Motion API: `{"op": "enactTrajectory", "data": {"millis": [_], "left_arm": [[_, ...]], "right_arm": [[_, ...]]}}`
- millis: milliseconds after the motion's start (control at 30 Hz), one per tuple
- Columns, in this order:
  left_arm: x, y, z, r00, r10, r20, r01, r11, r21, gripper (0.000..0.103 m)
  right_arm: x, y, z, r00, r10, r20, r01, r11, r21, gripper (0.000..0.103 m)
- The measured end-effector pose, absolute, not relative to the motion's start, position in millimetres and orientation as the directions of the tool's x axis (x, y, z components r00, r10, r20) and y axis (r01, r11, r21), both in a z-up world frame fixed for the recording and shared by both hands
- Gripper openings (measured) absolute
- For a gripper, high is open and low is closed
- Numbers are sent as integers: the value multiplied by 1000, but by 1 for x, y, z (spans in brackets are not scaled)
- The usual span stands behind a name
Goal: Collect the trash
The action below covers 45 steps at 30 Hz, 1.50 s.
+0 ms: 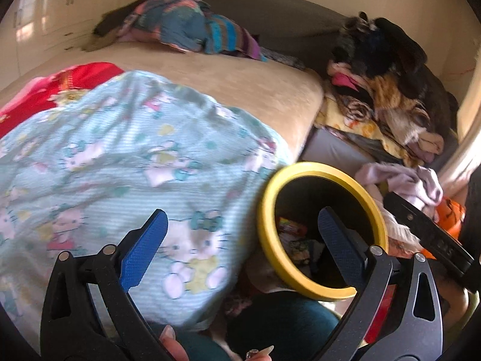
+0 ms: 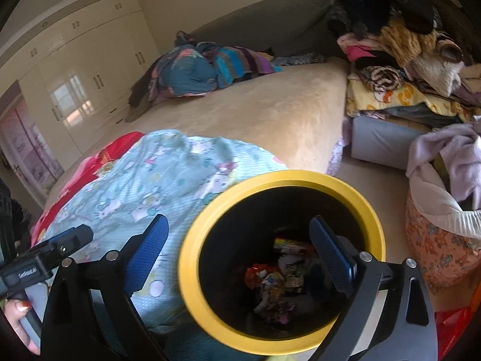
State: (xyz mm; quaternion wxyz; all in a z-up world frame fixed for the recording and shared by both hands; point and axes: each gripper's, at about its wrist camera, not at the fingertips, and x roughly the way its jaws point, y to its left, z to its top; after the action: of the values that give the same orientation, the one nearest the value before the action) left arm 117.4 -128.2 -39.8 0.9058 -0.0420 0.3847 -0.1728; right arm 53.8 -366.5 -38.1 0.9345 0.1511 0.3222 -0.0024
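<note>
A black trash bin with a yellow rim (image 2: 288, 177) stands on the floor beside the bed, and crumpled colourful wrappers (image 2: 279, 276) lie at its bottom. My right gripper (image 2: 237, 219) hangs over the bin's left rim, open, with nothing between its blue pads. In the left wrist view the bin's rim (image 1: 321, 168) is at lower right, with wrappers (image 1: 294, 234) inside. My left gripper (image 1: 242, 212) is open and empty, its right finger over the bin mouth and its left finger over the blanket. The other gripper's black body (image 1: 421, 231) shows at the right.
A light-blue cartoon blanket (image 2: 156, 186) and a red one (image 2: 120, 147) lie on the beige bed (image 2: 270, 114). Piled clothes (image 2: 405, 54) sit at right. A floral laundry basket (image 2: 436, 240) stands right of the bin. White wardrobes (image 2: 75, 75) line the far wall.
</note>
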Motion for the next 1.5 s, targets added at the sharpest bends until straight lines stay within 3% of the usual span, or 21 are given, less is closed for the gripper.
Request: {"op": "enactTrajectory", "data": {"millis": [67,667,1233,1367,1500], "left_arm": [[114,-118,-36,666,-321,-673,256,946,-197,92],[61,-61,-12,831,-205,-517,179,979,-101,92],[30,-46,-12,903,-181,-389,164,983,-79,92],[28,-47,-14,910,-179,-375,165,984,-68,92],[27,-47,-16,913,-177,-367,165,984,-65,92]], "right_arm": [[53,-356,-36,801,103,-590,80,958,276,97],[15,-291,-12,922,127,-366,-76,986,150,97],[-33,-258,-10,990,24,-138,-22,1000,14,97],[-36,-259,-15,994,5,-110,-5,1000,5,97],[-31,-263,-22,990,-2,-139,5,1000,23,97]]}}
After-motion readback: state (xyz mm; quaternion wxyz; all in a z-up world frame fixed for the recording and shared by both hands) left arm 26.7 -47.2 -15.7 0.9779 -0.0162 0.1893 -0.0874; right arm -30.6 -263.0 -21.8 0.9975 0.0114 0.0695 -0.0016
